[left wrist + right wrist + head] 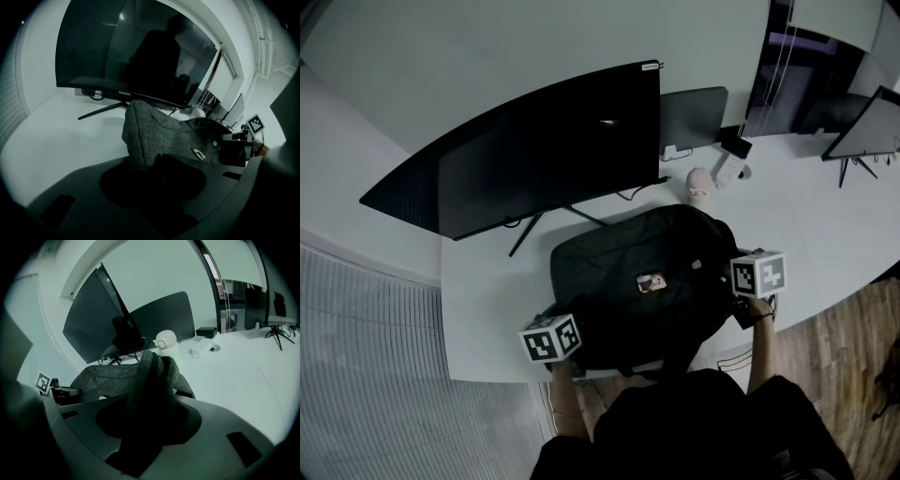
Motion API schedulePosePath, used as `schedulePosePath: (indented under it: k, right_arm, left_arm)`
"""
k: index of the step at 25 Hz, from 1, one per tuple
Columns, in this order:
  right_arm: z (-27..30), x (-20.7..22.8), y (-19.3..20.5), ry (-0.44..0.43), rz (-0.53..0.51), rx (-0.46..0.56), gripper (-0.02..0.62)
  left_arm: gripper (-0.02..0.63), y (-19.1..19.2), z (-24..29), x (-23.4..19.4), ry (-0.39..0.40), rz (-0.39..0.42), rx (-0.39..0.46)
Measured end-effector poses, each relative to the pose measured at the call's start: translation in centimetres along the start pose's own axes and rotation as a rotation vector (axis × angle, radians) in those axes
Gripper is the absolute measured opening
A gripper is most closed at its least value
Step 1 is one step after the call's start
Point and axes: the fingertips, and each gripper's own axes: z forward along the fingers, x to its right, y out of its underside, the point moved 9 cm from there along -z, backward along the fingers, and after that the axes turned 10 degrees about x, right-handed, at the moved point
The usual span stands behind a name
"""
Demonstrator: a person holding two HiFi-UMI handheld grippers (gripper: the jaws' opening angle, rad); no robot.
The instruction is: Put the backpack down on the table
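A dark grey backpack [647,281] lies flat on the white table [487,300] in front of the person, a small tag on its top. My left gripper [574,330] is at its near left corner. In the left gripper view the grey fabric [154,136] drops into the dark gap between the jaws of that gripper [159,185], and the pads are hidden. My right gripper [733,300] is at the backpack's right side. In the right gripper view a bunched strap [150,376] runs down between the jaws of that gripper [145,425], which close on it.
A wide curved monitor [544,150] stands right behind the backpack, its stand legs [525,230] close to the bag. A smaller screen [694,117], a white figurine [700,186] and small devices [733,159] sit at the back right. The table's front edge [506,377] is near my hands.
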Motion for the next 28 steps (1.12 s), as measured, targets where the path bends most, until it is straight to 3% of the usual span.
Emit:
schedulePosePath:
  k: [12, 19, 28]
  right_arm:
    - [0.6, 0.7, 0.6, 0.066, -0.037, -0.026, 0.181]
    - [0.4, 1.3, 0.8, 0.158, -0.092, -0.019, 0.232]
    - [-0.9, 0.8, 0.5, 0.218, -0.163, 0.041, 0.241]
  left_arm:
    - [0.181, 0.1, 0.6, -0.6, -0.05, -0.013, -0.033]
    - [0.235, 0.2, 0.6, -0.7, -0.104, 0.001, -0.026]
    - [0.27, -0.3, -1.2, -0.6, -0.171, 0.012, 0.069]
